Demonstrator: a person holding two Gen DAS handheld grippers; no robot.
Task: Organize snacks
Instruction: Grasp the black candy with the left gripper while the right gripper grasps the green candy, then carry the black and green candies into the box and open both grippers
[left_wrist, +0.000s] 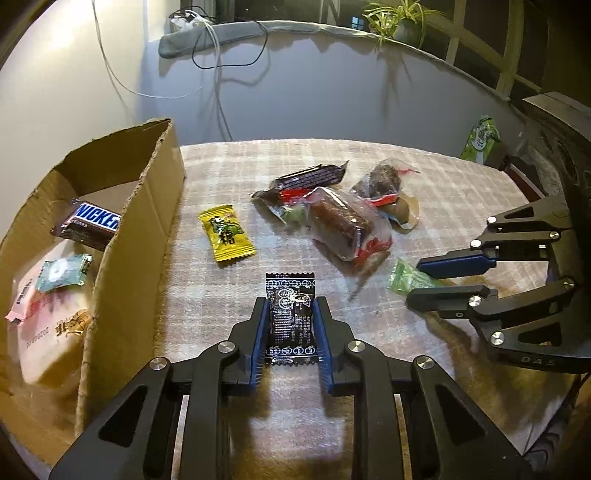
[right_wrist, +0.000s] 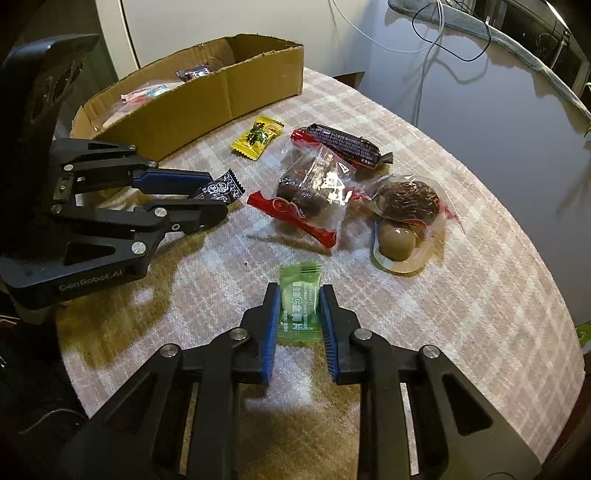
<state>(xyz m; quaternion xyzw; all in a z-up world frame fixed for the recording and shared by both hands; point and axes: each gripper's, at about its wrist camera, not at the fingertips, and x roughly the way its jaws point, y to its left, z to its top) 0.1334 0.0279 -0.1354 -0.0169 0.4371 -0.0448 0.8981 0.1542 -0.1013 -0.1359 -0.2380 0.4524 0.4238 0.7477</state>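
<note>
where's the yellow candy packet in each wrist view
Left wrist view: the yellow candy packet lies left of centre on the plaid cloth, just right of the cardboard box.
Right wrist view: the yellow candy packet lies in the upper middle, just below the box's long wall.
Shared landmark: the cardboard box, which stands right beside the packet in both views.

The left gripper is seen at the lower centre of its own view, angled downward, its blue pads pressed against a black packet. The right gripper is likewise angled down at lower centre, clamped on a green sachet.
</note>
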